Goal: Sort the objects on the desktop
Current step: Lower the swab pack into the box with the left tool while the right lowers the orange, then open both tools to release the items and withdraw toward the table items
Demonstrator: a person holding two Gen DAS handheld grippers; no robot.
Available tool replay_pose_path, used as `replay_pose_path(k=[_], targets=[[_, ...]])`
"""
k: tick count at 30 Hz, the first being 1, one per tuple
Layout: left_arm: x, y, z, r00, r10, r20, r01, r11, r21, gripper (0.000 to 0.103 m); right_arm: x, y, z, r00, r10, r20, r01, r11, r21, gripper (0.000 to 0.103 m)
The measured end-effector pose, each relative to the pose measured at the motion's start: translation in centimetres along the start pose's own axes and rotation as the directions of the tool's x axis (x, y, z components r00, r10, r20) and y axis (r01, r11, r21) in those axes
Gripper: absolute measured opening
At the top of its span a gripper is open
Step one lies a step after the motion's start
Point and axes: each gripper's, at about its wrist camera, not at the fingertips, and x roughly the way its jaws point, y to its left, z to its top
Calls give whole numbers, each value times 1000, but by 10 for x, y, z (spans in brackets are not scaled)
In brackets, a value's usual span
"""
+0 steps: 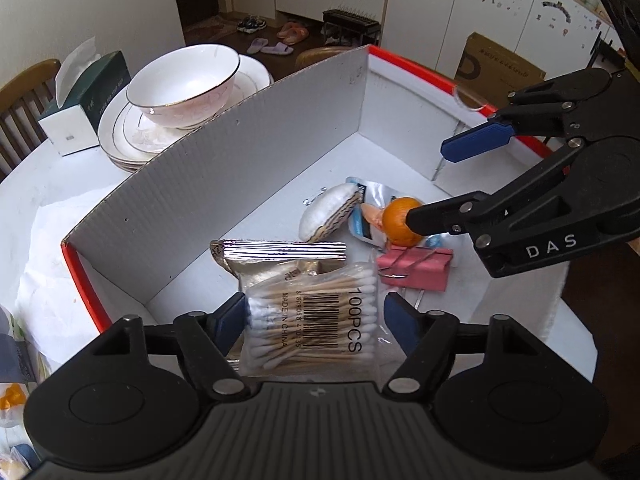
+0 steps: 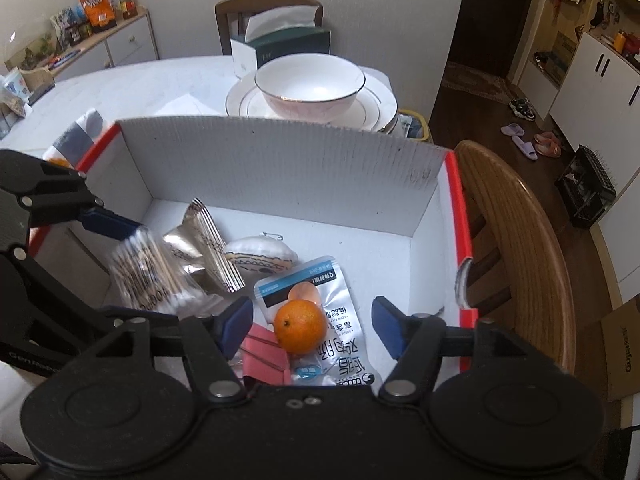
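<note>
A white cardboard box [image 1: 224, 184] with red edges holds the sorted items; it also shows in the right wrist view [image 2: 280, 168]. My left gripper [image 1: 314, 316] is open, its blue fingers either side of a bag of cotton swabs [image 1: 316, 320], which blurs in the right wrist view [image 2: 148, 276]. My right gripper [image 2: 312, 326] is open above a small orange [image 2: 300, 326] lying on a silver-blue snack pouch [image 2: 320, 308]. The orange [image 1: 400, 220] shows beside the right gripper [image 1: 430, 182] in the left wrist view.
In the box also lie a gold foil packet [image 1: 276, 260], a white pouch [image 1: 330, 216], a pink binder clip [image 1: 416, 270] and a safety pin [image 1: 314, 196]. A bowl on stacked plates [image 1: 184, 84] and a tissue box [image 1: 86, 104] stand behind it. A wooden chair [image 2: 516, 240] stands right.
</note>
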Motion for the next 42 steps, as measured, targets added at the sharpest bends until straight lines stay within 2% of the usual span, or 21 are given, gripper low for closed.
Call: replay_pose_path(k=[2, 23, 27, 42], targets=[[-4, -3, -1, 1000, 2, 11, -2, 1000, 1, 86, -5, 0, -1, 1000, 3, 8, -3, 1000, 4, 66], [-66, -7, -32, 988, -16, 157, 27, 997, -72, 89, -50, 28, -13, 994, 64, 89, -63, 998, -11, 77], [-82, -5, -42, 981, 8, 196, 6, 998, -69, 89, -57, 40, -11, 992, 64, 105, -63, 998, -16, 78], [-140, 33, -91, 953, 18, 301, 12, 995, -96, 89, -75, 107, -6, 984, 59, 170, -65, 997, 33, 86]])
